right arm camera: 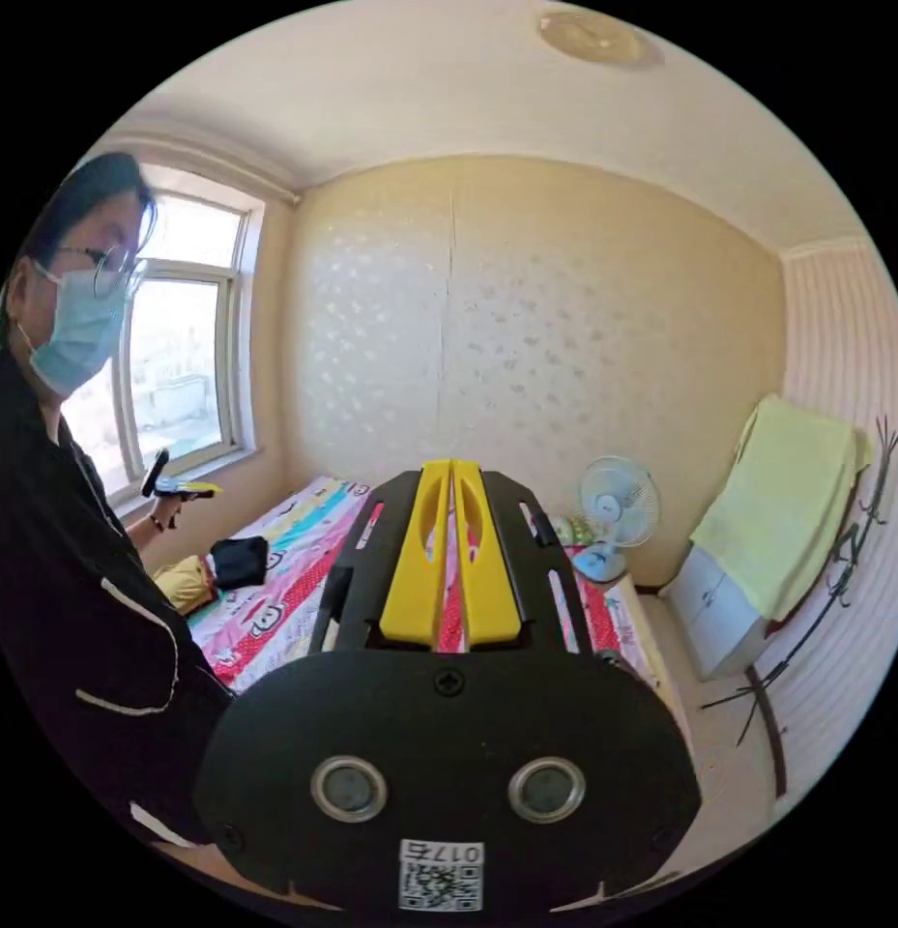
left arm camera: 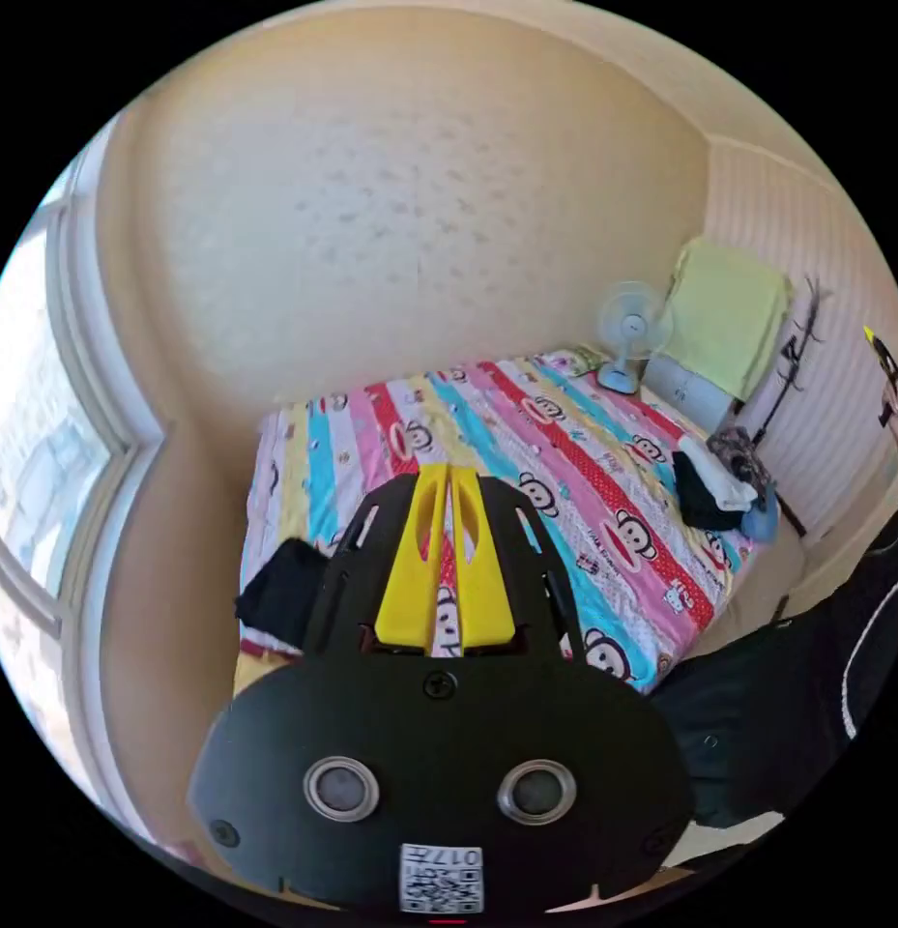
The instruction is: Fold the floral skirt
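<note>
The fold has not begun, by my reading: both grippers hang in the air above the bed point(left arm camera: 603, 503), away from the clothes, and neither holds anything.

In the left gripper view, going left to right: one window point(left arm camera: 43, 454) at the left margin; one dark garment point(left arm camera: 279, 592) at the bed's near left corner, on the striped cartoon sheet; then the left gripper point(left arm camera: 449, 478), its yellow jaws brought together with just a thin slit between them and nothing in it. Farther right, one small fan point(left arm camera: 630, 333) stands at the bed's far right corner, and one pile of clothes point(left arm camera: 724, 483) lies at the right edge, black and white pieces with a dark patterned one behind. That patterned piece may be the floral skirt, but it is too small to be sure. One yellow-green cloth point(left arm camera: 729, 314) drapes a cabinet beyond.

In the right gripper view: one person point(right arm camera: 72, 541) at the left, the other gripper point(right arm camera: 183, 488) in a raised hand; the dark garment point(right arm camera: 241, 561) near the bed's corner beside something yellow point(right arm camera: 183, 583); the right gripper point(right arm camera: 451, 474), jaws likewise almost touching and empty; one fan point(right arm camera: 613, 512); one cloth point(right arm camera: 782, 503).

The next move calls for lowering both grippers to the pile at the right edge, opening the jaws, and drawing the skirt out flat onto the bare middle of the sheet.
</note>
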